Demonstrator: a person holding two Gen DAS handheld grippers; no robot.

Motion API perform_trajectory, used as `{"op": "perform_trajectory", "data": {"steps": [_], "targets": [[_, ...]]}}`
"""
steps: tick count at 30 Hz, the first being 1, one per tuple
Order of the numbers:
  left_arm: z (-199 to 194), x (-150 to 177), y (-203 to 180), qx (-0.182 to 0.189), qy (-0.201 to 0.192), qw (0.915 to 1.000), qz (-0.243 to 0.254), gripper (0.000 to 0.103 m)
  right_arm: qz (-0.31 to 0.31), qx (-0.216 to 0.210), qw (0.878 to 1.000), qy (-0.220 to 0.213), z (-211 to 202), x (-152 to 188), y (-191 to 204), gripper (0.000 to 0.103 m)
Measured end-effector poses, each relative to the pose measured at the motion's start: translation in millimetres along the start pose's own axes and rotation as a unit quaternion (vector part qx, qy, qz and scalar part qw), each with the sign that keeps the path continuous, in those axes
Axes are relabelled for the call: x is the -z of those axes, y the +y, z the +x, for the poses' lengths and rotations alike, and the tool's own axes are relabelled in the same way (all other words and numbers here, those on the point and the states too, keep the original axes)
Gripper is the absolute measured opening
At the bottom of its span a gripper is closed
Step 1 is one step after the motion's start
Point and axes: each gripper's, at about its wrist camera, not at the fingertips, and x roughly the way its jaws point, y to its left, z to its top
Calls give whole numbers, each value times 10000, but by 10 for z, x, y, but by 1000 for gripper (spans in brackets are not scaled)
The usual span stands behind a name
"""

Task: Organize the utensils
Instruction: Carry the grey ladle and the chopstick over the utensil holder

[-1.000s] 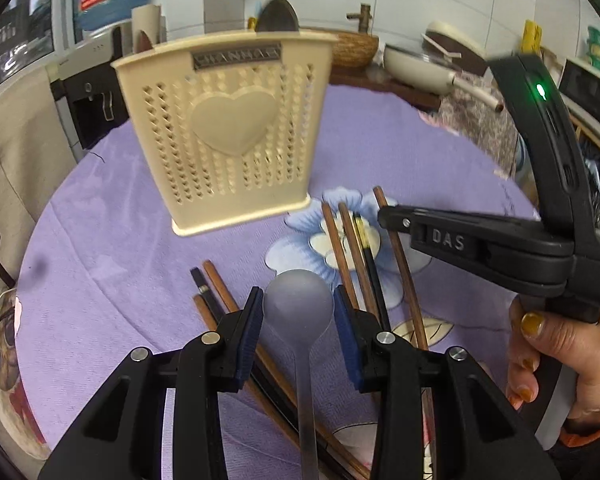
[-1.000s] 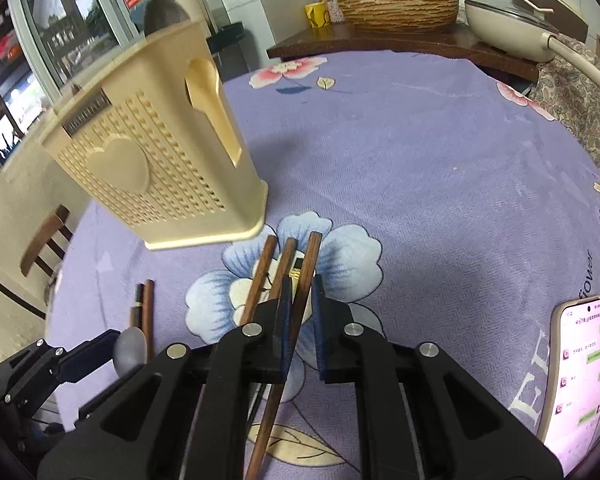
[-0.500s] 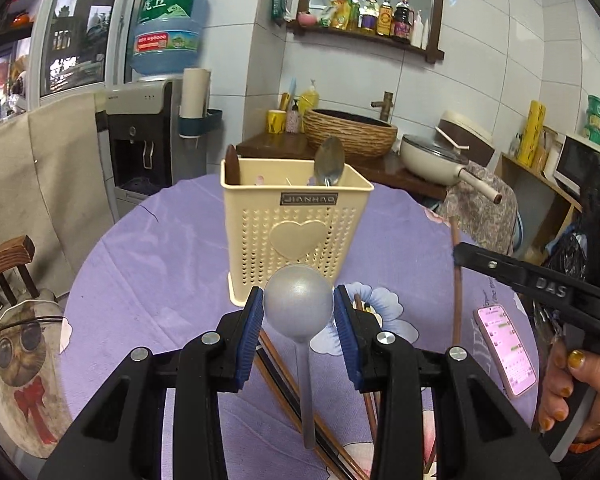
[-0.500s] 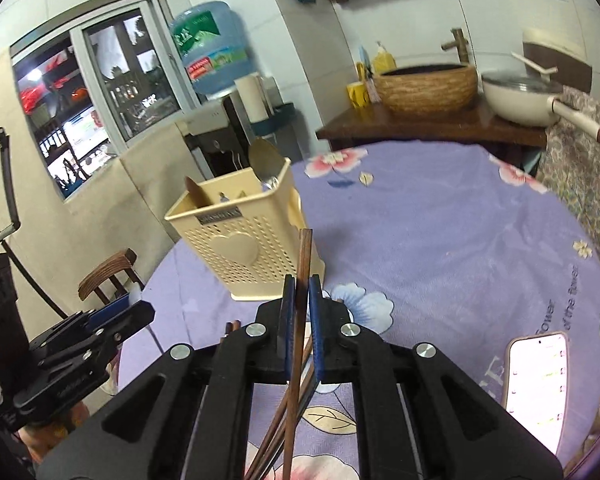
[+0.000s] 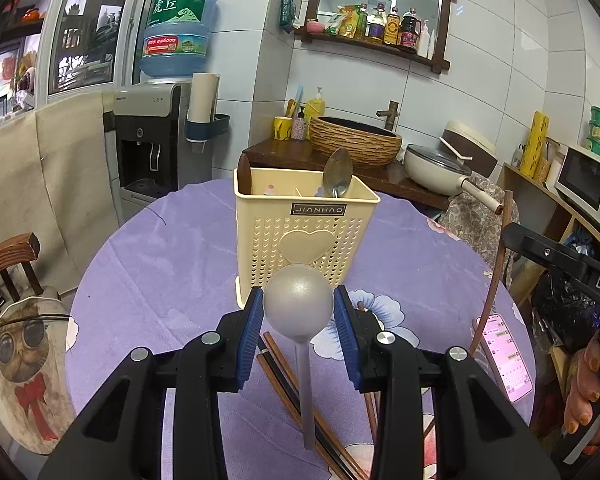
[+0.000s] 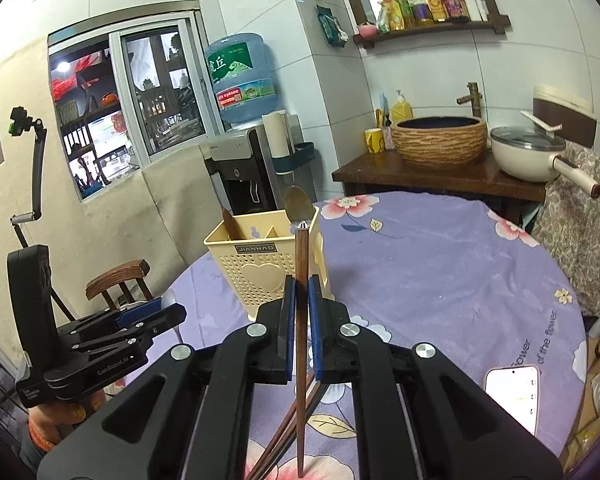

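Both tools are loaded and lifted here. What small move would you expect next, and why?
Probably carry the right tool forward over the cream utensil holder and lower its chopstick in. The chopstick is clamped upright, the holder stands open-topped just ahead, and the left tool grips a grey spoon that could follow.
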Motion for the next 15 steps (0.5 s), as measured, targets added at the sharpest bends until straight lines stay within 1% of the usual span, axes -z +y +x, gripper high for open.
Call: {"op": "perform_trajectory", "data": {"steps": [15], "targets": [[-58, -134, -2, 96, -244, 9996, -54, 35, -193, 0, 9997, -180, -57, -149, 92, 7]]}}
